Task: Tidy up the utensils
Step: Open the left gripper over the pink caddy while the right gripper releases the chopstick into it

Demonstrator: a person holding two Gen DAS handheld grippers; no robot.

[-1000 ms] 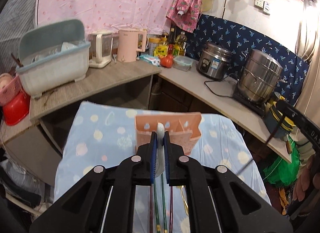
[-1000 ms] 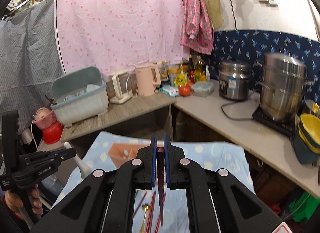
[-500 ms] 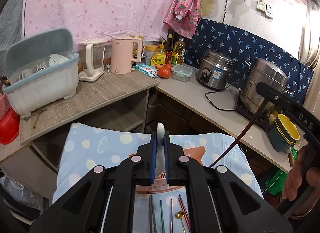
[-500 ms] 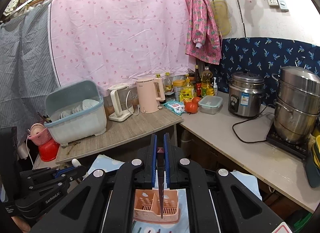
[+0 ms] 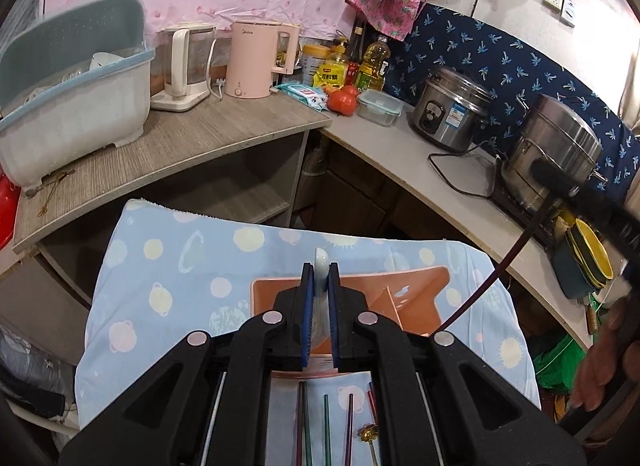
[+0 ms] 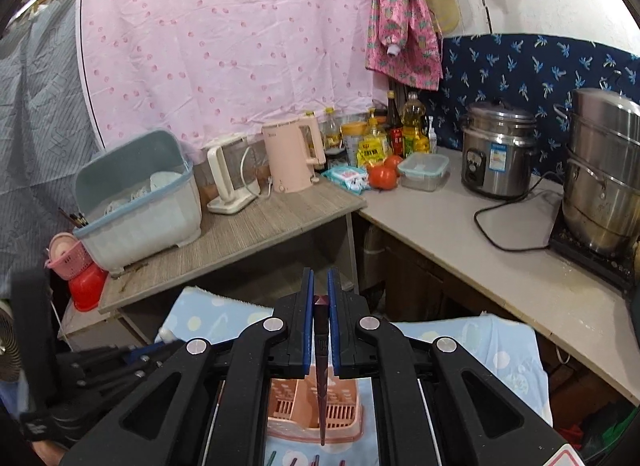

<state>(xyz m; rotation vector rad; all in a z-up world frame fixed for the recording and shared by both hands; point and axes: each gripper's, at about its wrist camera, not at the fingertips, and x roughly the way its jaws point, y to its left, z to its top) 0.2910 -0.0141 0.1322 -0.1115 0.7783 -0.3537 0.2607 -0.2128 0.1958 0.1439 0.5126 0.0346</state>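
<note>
While the left tongs [image 5: 319,290] hide the clenched white spoon's [image 5: 320,262] bowl, the right tongs [image 6: 320,298] pinch a chopstick [image 6: 321,370].

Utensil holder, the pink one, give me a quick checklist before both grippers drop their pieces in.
1. Left gripper shut on white spoon: ok.
2. Right gripper shut on dark red chopstick: ok.
3. Pink utensil holder upright on the blue cloth: ok.
4. Chopstick tip over the holder opening: cannot tell.
5. Holder compartments free: cannot tell.
6. Loose chopsticks outside the holder: not ok.
</note>
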